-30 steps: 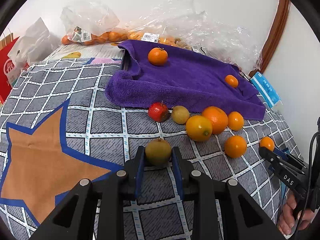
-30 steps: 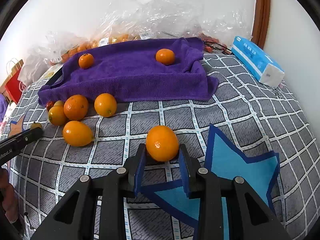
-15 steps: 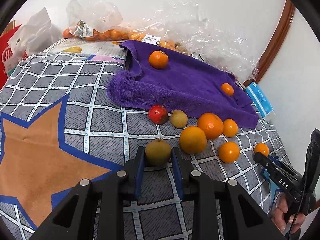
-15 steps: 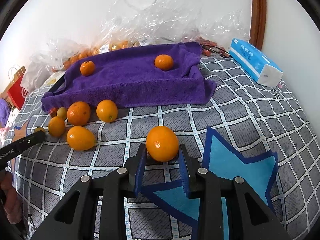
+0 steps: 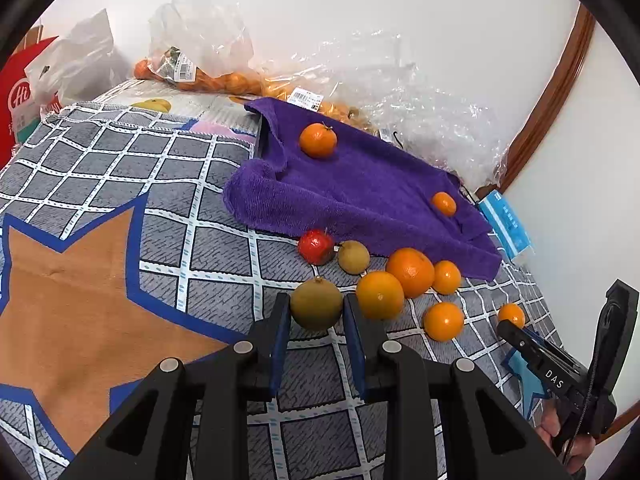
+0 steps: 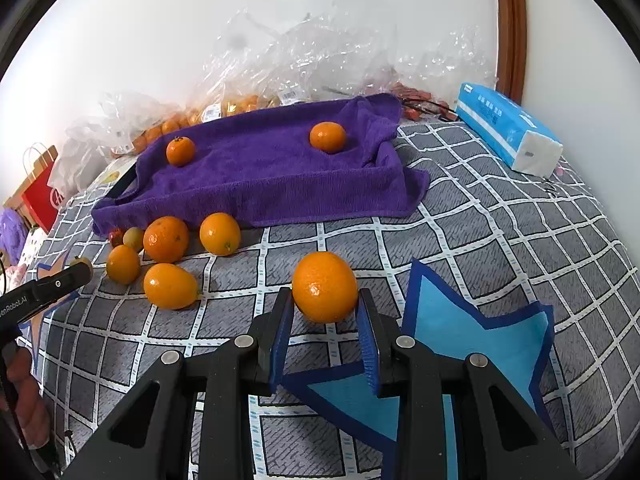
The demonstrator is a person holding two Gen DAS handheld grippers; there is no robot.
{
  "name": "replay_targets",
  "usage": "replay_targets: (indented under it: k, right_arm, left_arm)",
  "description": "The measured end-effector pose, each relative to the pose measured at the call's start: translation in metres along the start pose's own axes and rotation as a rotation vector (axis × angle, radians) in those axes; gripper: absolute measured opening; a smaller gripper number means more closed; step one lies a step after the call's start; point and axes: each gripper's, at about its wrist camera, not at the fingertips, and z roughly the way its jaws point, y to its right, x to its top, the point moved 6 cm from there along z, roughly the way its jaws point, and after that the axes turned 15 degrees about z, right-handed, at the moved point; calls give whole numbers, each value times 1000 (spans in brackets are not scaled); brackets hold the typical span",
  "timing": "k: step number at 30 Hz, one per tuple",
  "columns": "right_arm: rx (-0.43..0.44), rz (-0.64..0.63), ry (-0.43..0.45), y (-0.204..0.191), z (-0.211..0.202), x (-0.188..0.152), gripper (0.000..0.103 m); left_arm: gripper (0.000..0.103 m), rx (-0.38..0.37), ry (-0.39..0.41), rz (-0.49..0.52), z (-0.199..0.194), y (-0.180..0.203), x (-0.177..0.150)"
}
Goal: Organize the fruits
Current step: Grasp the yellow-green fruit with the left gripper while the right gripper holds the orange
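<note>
My left gripper [image 5: 316, 316] is shut on a brown-green round fruit [image 5: 316, 309] and holds it above the checked cloth. My right gripper [image 6: 325, 312] is shut on an orange [image 6: 325, 286]; it also shows at the right of the left wrist view [image 5: 511, 322]. A purple towel [image 6: 272, 176] lies at the back with two small oranges [image 6: 180, 151] [image 6: 327, 137] on it. Several oranges [image 6: 166, 239], a red fruit [image 5: 316, 246] and a small brown fruit [image 5: 353, 257] lie in front of the towel.
Clear plastic bags of oranges [image 5: 200, 60] line the wall behind the towel. A blue tissue pack [image 6: 508, 132] lies at the back right. A red paper bag [image 5: 20, 96] stands at the far left. The cloth has an orange star [image 5: 64, 292] and a blue star [image 6: 472, 332].
Both grippers have lifted and tilted with their fruits still held, so the table sits lower in both views. The fruits on the cloth have not moved.
</note>
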Motion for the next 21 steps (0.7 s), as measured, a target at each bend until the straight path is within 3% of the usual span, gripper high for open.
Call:
replay_targets:
  k: [14, 21]
  right_arm:
    - [-3, -3, 12, -5, -12, 4, 32]
    - [41, -33, 62, -21, -34, 35, 32]
  left_arm:
    - [25, 75, -15, 6, -12, -3, 1]
    - [25, 90, 46, 15, -35, 0, 33]
